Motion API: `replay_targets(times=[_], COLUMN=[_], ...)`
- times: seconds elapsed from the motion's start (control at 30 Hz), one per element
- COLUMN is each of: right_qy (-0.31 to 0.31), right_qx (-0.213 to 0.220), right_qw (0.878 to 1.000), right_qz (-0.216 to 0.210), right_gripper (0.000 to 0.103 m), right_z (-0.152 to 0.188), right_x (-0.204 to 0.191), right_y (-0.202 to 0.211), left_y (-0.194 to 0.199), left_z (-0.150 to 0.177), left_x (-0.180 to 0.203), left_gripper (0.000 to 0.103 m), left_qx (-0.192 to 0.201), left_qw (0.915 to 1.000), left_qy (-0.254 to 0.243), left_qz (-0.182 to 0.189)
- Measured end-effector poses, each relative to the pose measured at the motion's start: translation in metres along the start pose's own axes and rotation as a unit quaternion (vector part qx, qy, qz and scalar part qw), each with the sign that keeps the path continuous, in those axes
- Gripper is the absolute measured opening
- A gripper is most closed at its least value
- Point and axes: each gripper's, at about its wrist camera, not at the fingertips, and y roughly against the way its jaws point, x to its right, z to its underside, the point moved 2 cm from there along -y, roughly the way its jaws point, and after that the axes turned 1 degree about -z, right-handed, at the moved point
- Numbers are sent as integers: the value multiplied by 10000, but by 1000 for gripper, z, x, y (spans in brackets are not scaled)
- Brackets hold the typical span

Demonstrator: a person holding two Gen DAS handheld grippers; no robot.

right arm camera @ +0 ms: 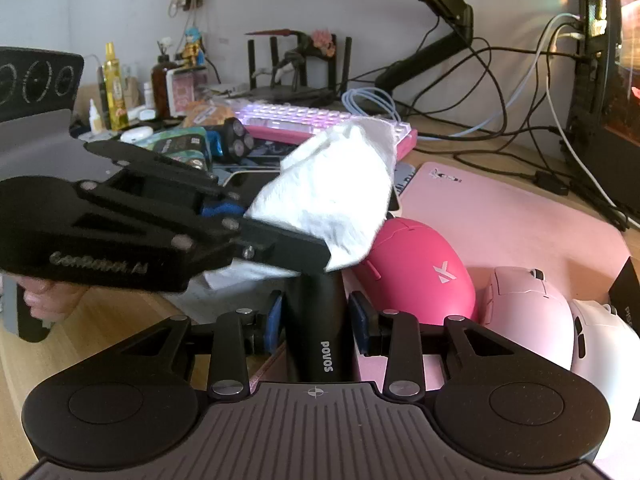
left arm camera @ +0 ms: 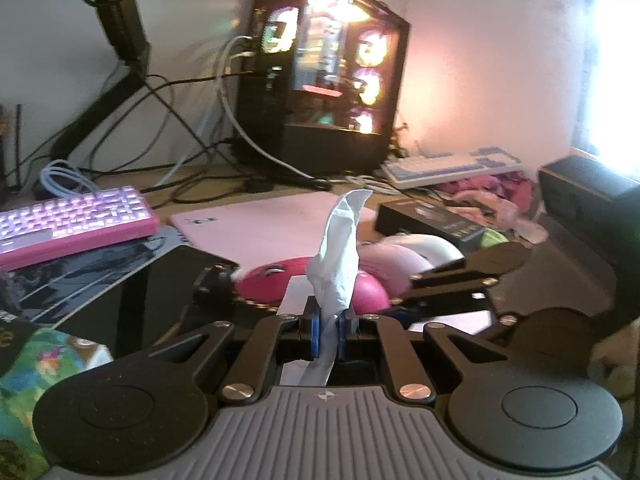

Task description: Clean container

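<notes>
— So, what do we have in our left tongs [left arm camera: 326,330]?

— We have them pinched together on a white tissue [left arm camera: 340,256], which stands up crumpled between the blue pads [left arm camera: 343,332]. From the right wrist view the same tissue [right arm camera: 332,196] bulges out of the left tongs [right arm camera: 240,216], which reach in from the left side.

— And our right tongs [right arm camera: 316,320]?

— We have those clamped on a black container marked POVOS [right arm camera: 316,320]; its body runs forward between the two blue pads [right arm camera: 274,322], which press on its sides. The tissue sits over the far end of the container, and we cannot tell whether the two touch.

— Where is all this?

— We hold the container just above the tabletop [right arm camera: 500,148], at the near edge of a pink mouse mat [right arm camera: 520,216]. Just beside it to the right lies a magenta mouse [right arm camera: 420,268], then a pale pink mouse [right arm camera: 528,308] touching it, then a white one [right arm camera: 604,336].

— Anything farther back?

— We see a pink lit keyboard [right arm camera: 320,120], a black shaver head [right arm camera: 236,140] and tangled cables [right arm camera: 480,92]. In the left wrist view a glowing PC case [left arm camera: 332,72] stands against the wall.
</notes>
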Motion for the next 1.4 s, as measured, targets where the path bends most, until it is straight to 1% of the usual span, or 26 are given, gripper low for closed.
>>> replay_targets(times=[0.2, 0.37, 0.5, 0.8, 0.87, 1.0, 1.17, 1.4], right_qy=[3, 5, 7, 0, 0, -1, 0, 8], right_qx=[2, 2, 3, 2, 2, 1, 1, -1], right_qw=[10000, 10000, 10000, 10000, 10000, 10000, 10000, 10000], right_qz=[4, 6, 7, 1, 1, 0, 1, 6], right_gripper=[39, 39, 39, 39, 39, 39, 39, 39], right_z=[0, 0, 0, 0, 0, 0, 0, 0], right_x=[-2, -3, -4, -1, -1, -2, -1, 0], right_y=[0, 0, 0, 0, 0, 0, -1, -1], left_y=[-1, -2, -2, 2, 3, 3, 2, 1], left_z=[3, 4, 4, 0, -1, -2, -1, 2], left_x=[6, 8, 3, -10, -12, -10, -6, 6], left_gripper=[12, 12, 12, 12, 12, 12, 12, 12], left_qx=[-46, -52, -29, 56, 69, 62, 27, -43], left_qw=[9994, 9992, 9996, 9992, 9989, 9988, 9996, 9998], left_qy=[-50, -43, 69, 240, 242, 176, 88, -103], left_qz=[344, 401, 272, -324, -403, -442, -269, 189])
